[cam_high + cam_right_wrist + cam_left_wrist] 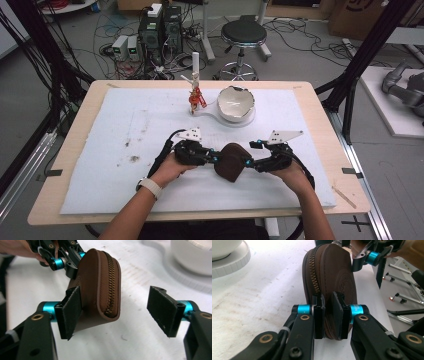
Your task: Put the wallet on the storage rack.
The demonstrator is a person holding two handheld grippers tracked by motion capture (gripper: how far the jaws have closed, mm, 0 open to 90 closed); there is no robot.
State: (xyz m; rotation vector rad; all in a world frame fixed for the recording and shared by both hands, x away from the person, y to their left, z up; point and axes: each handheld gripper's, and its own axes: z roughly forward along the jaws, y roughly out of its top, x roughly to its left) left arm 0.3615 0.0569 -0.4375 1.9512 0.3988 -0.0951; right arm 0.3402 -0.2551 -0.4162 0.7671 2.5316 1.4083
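A brown zipped leather pouch (pixel 232 161) stands on edge on the white mat, between my two grippers. My left gripper (pixel 328 315) is shut on the pouch (pixel 329 277), its pads pressing both sides of the near end. My right gripper (pixel 117 312) is open around the other end of the pouch (pixel 97 282); its left pad touches the leather side and its right pad stands well clear of the zip. In the high view the left gripper (pixel 215 156) and right gripper (pixel 250 161) meet the pouch from either side.
A white bowl (pixel 235 102) sits on a round white base at the back of the mat, with a small stand holding an orange-red object (pixel 196 97) beside it. The mat (pixel 125 145) covers a wooden table; a stool and cables lie beyond.
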